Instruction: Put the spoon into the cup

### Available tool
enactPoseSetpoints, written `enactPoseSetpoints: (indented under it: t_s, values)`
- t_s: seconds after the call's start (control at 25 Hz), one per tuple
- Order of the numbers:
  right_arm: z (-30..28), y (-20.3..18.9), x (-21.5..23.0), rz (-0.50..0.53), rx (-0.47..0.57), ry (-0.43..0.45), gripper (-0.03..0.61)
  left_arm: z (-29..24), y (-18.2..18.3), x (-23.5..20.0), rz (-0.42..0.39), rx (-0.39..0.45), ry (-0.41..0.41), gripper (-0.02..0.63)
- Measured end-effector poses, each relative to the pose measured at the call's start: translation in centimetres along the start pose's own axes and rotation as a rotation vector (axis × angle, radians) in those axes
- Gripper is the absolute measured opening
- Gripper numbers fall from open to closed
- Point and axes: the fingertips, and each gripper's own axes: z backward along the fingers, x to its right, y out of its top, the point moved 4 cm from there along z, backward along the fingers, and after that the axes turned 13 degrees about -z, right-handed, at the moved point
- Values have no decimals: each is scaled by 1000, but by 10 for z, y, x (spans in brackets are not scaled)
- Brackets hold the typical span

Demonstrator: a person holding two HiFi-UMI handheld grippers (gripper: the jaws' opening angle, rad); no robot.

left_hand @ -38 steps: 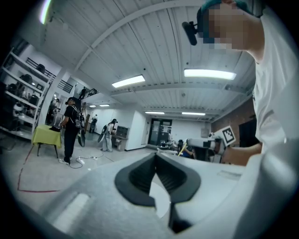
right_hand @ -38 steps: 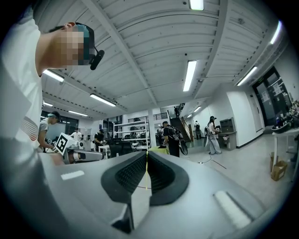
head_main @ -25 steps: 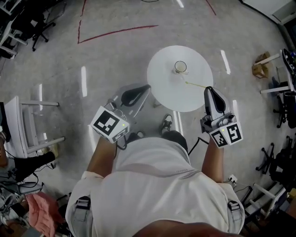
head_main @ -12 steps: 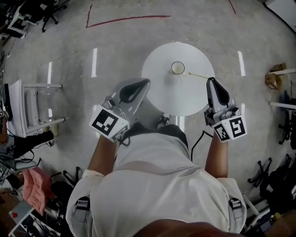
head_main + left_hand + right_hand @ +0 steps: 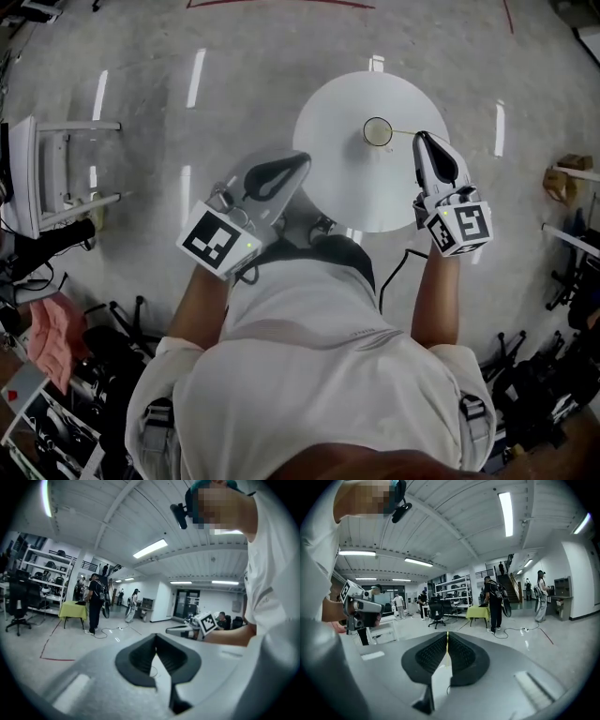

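A small cup (image 5: 378, 131) stands on the round white table (image 5: 347, 187). A thin yellow spoon (image 5: 403, 132) runs level from beside the cup's rim to my right gripper (image 5: 419, 139), which is shut on its handle. In the right gripper view the spoon (image 5: 447, 641) shows as a yellow line pinched between the dark pads. My left gripper (image 5: 302, 157) hovers at the table's left edge, away from the cup. Its jaws meet at the tips (image 5: 156, 638) with nothing between them.
A white chair (image 5: 37, 178) stands at the far left, with a pink cloth (image 5: 52, 337) below it. A cardboard box (image 5: 562, 183) and dark office chairs lie to the right. Standing people (image 5: 96, 604) and a yellow-green table (image 5: 75, 609) are far off.
Both grippers have moved forward toward the table. The right one has carried the spoon's far end up to the cup's rim. Both pairs of jaws look unchanged.
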Motion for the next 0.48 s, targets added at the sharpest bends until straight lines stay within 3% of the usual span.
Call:
enactPoseSetpoints:
  t_s: [0.16,0.32,0.48]
  values:
    - [-34,-26,15,1,-84,-36,14,-1,-10,-16,20,-9,-13,3]
    - [-66,-64,30,133,-220,-95,14,-5,-23,-27,40,-33,-8,3]
    - [-89,-100,46,131,-304,-119,14,-4,-32,-34,59,-33,1,3]
